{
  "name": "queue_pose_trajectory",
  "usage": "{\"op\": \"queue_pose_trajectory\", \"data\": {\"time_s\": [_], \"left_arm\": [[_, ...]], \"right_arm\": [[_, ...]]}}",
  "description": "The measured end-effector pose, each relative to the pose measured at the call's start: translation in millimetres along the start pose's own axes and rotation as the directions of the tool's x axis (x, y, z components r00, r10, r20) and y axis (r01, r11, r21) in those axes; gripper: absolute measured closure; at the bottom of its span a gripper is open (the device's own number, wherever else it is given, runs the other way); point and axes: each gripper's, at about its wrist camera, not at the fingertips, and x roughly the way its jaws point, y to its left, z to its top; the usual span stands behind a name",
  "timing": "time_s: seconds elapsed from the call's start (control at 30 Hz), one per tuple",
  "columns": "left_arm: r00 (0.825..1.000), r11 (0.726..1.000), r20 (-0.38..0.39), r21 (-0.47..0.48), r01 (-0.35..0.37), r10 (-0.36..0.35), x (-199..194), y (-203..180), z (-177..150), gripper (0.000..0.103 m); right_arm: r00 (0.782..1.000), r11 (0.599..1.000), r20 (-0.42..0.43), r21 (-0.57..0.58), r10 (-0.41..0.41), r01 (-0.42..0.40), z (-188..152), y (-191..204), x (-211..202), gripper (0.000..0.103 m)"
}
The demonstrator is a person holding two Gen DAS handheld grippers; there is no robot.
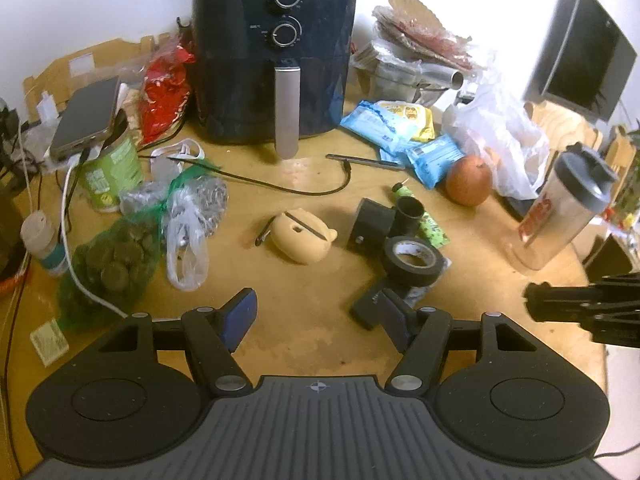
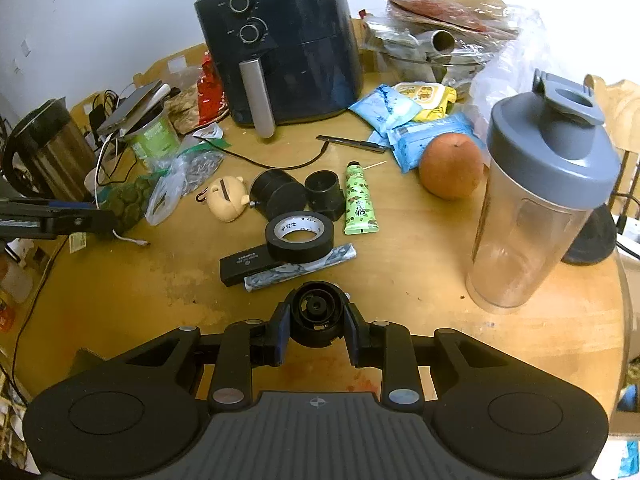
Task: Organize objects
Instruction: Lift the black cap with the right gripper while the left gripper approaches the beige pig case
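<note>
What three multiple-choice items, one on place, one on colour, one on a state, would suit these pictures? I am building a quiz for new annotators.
1. Where does the roll of black tape lie?
A. partly on a flat black bar
B. on the air fryer
C. inside the shaker bottle

2. What colour is the shaker bottle's lid?
A. red
B. grey
C. yellow

3. How is the right claw?
A. open and empty
B. shut on a small round black part
C. shut on the orange fruit

Answers: 1 A, the roll overlaps the flat black bar on the table; 2 B, the lid and its flip cap are grey; 3 B, both pads press on the small round black part, while the orange fruit sits apart on the table.
</note>
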Motion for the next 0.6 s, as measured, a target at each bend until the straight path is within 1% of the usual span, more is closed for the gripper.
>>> {"op": "queue_pose_trajectory", "data": {"time_s": [0.07, 0.2, 0.27, 0.33, 0.43, 0.6], "left_arm": [[1.0, 1.0, -0.003, 0.022, 0.0, 0.0, 8, 1, 4, 0.036], [1.0, 0.996, -0.016, 0.085, -0.011, 0.013, 27, 2, 12, 0.031], [1.0, 0.993, -0.012, 0.119, -0.024, 0.026, 36, 3, 15, 0.027], [0.999, 0.986, -0.003, 0.161, -0.045, 0.046, 45, 2, 18, 0.02], [0.998, 0.971, 0.009, 0.234, -0.059, 0.059, 57, 0, 20, 0.018], [0.998, 0.929, 0.008, 0.363, -0.068, 0.07, 81, -4, 22, 0.016]], "right_arm": [[1.0, 1.0, 0.002, 0.009, -0.002, 0.002, -1, 0, -1, 0.072], [1.0, 0.999, 0.002, 0.041, -0.006, 0.006, -1, -2, -3, 0.072], [1.0, 0.998, -0.001, 0.055, -0.009, 0.009, -1, -3, -3, 0.072], [1.0, 0.998, -0.004, 0.068, -0.013, 0.013, -2, -4, -3, 0.072], [1.0, 0.996, -0.008, 0.086, -0.022, 0.023, -4, -5, -3, 0.072], [0.999, 0.992, -0.01, 0.119, -0.036, 0.037, -7, -7, -4, 0.072]]}}
